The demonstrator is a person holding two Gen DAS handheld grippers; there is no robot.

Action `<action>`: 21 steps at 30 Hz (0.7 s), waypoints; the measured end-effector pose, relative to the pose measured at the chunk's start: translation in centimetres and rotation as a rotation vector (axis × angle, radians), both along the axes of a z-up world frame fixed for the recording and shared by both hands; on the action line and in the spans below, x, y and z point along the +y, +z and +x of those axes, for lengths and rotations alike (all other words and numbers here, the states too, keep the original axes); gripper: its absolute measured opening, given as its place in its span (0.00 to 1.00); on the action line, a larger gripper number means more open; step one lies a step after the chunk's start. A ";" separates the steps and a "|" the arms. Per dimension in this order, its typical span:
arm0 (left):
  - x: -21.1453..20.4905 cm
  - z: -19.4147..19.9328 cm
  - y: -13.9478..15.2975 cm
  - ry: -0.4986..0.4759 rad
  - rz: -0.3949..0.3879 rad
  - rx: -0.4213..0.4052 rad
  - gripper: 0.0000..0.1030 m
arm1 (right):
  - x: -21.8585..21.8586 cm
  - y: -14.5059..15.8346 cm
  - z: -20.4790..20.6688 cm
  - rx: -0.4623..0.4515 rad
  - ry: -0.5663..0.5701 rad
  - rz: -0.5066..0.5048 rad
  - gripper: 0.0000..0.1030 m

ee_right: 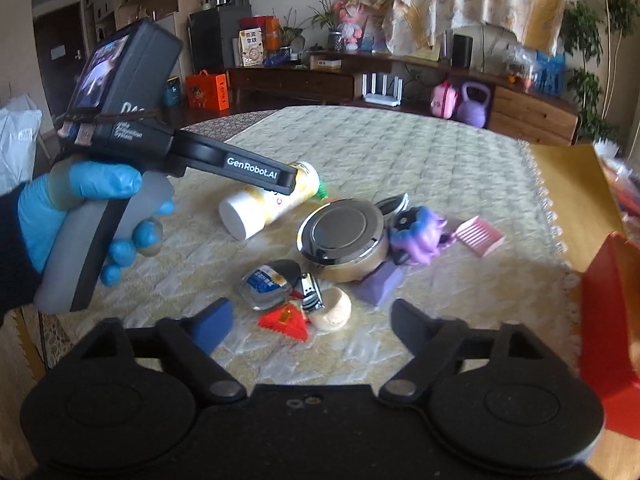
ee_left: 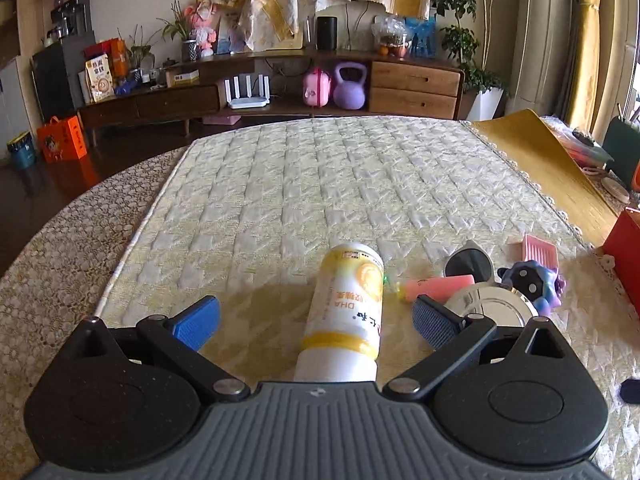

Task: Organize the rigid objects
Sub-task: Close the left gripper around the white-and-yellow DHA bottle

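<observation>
Supplement bottle (ee_left: 344, 312), white with a yellow label and a white cap, lies on its side on the quilted cream table cover (ee_left: 320, 184), cap end toward the left gripper (ee_left: 316, 320). That gripper's blue-padded fingers (ee_left: 198, 322) are spread wide, one on each side of the bottle and clear of it, so nothing is grasped. From the right wrist view the same gripper is seen reaching over the bottle, held by a hand in a blue glove (ee_right: 80, 216).

Just right of the bottle sits a cluster of small items: a pink tube (ee_left: 438, 286), a round silver-lidded tin (ee_right: 340, 236), white-framed sunglasses (ee_left: 468, 260), a purple and blue toy figure (ee_right: 420, 236) and a pink comb (ee_right: 482, 236). The tin touches the toy and hides part of the sunglasses. Nearer the right gripper (ee_right: 308, 328) lie a small clear pouch with a blue label (ee_right: 268, 284), a nail clipper (ee_right: 312, 294), a red triangular piece (ee_right: 286, 322), a beige round lump (ee_right: 332, 312) and a lilac block (ee_right: 380, 282), all close together.

The right gripper hovers above the cover with its fingers (ee_right: 214, 326) parted and empty. A red box (ee_right: 608, 320) stands at the right edge of the table.
</observation>
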State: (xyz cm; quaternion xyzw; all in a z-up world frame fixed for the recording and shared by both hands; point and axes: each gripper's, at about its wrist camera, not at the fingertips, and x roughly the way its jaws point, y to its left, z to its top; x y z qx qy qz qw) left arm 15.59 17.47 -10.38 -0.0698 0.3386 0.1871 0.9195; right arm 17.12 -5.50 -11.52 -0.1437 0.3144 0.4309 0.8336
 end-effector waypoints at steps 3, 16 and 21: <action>0.2 0.4 -0.3 0.003 0.001 0.007 0.99 | 0.5 -0.1 0.9 0.010 -0.016 -0.001 0.74; 0.1 1.8 -1.4 -0.010 0.022 0.026 0.86 | 3.2 -1.2 1.8 -0.010 0.052 -0.065 0.41; 0.3 1.9 -1.7 -0.013 0.016 0.028 0.79 | 4.1 -1.6 2.0 -0.026 0.070 -0.093 0.30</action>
